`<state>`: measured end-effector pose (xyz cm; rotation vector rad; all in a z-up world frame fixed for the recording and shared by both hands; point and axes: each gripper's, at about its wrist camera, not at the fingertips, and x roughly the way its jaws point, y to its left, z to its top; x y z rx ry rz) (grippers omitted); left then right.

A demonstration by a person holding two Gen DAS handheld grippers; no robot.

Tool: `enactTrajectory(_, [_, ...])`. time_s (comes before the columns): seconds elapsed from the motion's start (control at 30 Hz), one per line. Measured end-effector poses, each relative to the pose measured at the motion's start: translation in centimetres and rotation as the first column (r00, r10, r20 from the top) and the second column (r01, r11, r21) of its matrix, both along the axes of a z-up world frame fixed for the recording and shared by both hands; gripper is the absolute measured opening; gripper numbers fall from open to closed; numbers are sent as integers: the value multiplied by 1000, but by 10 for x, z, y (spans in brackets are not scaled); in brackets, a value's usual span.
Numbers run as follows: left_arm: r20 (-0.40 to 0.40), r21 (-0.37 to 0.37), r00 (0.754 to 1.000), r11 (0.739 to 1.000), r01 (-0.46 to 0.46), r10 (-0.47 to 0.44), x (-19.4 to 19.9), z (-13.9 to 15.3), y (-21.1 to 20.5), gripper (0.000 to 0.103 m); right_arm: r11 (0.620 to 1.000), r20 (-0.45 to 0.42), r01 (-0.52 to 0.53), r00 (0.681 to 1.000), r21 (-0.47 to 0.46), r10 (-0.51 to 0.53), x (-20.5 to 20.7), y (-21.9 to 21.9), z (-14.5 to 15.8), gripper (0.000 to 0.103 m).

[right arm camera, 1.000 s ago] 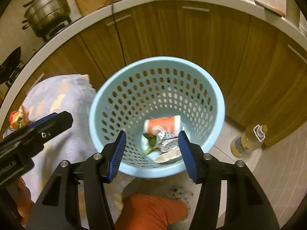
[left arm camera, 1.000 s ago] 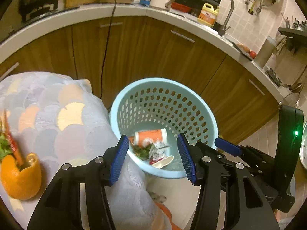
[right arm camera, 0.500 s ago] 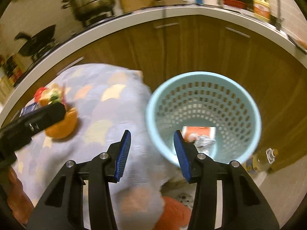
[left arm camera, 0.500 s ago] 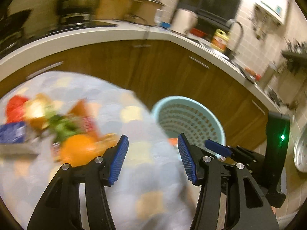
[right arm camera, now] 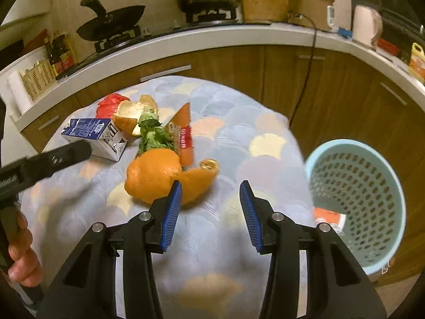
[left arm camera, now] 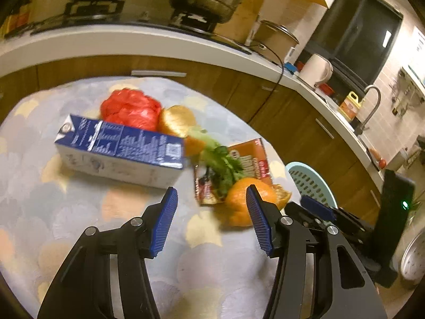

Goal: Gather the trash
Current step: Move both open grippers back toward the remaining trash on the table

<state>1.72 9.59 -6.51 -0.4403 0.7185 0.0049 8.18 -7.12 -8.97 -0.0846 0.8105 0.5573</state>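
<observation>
Both tools empty and spread, left tool (left arm camera: 211, 220) and right tool (right arm camera: 209, 212) over table (right arm camera: 239, 279); orange peel (right arm camera: 159, 178) lies just ahead, curled and loose, likely to slip en route to basket (right arm camera: 356, 202).

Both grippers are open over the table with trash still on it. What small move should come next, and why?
Probably ease the right gripper forward and down onto the orange peel. Its jaws are open and empty, the peel is the nearest trash, just ahead and slightly left, and the blue basket stands right beside that gripper for the drop.
</observation>
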Motion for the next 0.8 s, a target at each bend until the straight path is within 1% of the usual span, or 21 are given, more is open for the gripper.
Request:
enactTrajectory(0.1, [-11,0,1000,1000,4,-4,-2,-6,6,52,999,-35,-38,999,36,40,3,6,-1,42])
enactTrajectory(0.17, [-17,-5,1000,1000,7,-7,-3,-9,5,52,997,-37,-76,996,33,77,-3,13,-2,42])
enactTrajectory(0.2, [-21,-8,1000,1000,7,-8,-3,-11,5,52,996,-29,-88,996,25,88,-8,17,-1,39])
enactTrajectory(0.23, [-25,-9,1000,1000,7,-7,-3,-12,6,52,995,-23,-103,994,18,104,-12,21,-1,32])
enactTrajectory(0.27, [-29,-10,1000,1000,6,-6,-3,-14,7,52,991,-25,-133,991,22,133,-18,25,0,29])
enactTrajectory(0.3, [-31,-11,999,1000,4,-4,-4,-14,8,52,986,-32,-161,986,36,162,-22,29,0,24])
enactTrajectory(0.33, [-32,-12,999,1000,2,-2,-4,-15,9,52,978,-42,-198,979,60,200,-29,33,1,21])
enactTrajectory(0.47, [-27,-18,1000,1000,-16,16,-11,-14,17,52,945,-52,-304,949,124,312,-54,46,6,20])
enactTrajectory(0.5, [-25,-20,999,1000,-23,22,-13,-13,20,52,942,-47,-310,947,127,318,-58,47,7,20])
enactTrajectory(0.57, [-26,-20,999,999,-33,32,-18,-11,25,52,950,-31,-286,956,124,292,-61,42,10,20])
enactTrajectory(0.6, [-26,-17,999,999,-35,34,-19,-10,25,53,960,-23,-250,967,123,255,-57,36,11,20])
enactTrajectory(0.63, [-26,-15,999,999,-35,35,-21,-10,26,53,969,-22,-211,976,126,215,-49,29,11,20])
enactTrajectory(0.67, [-24,-17,999,999,-35,34,-22,-10,26,56,974,-31,-184,981,131,189,-43,23,11,20])
enactTrajectory(0.7, [-22,-19,999,999,-32,32,-22,-10,25,57,978,-44,-151,986,141,159,-34,15,11,21])
enactTrajectory(0.77, [-25,-19,999,1000,-24,23,-21,-12,22,57,985,-40,-100,994,137,106,-20,3,11,22])
enactTrajectory(0.8, [-29,-20,999,1000,-17,16,-20,-14,20,57,989,-36,-78,996,127,83,-14,-1,11,29])
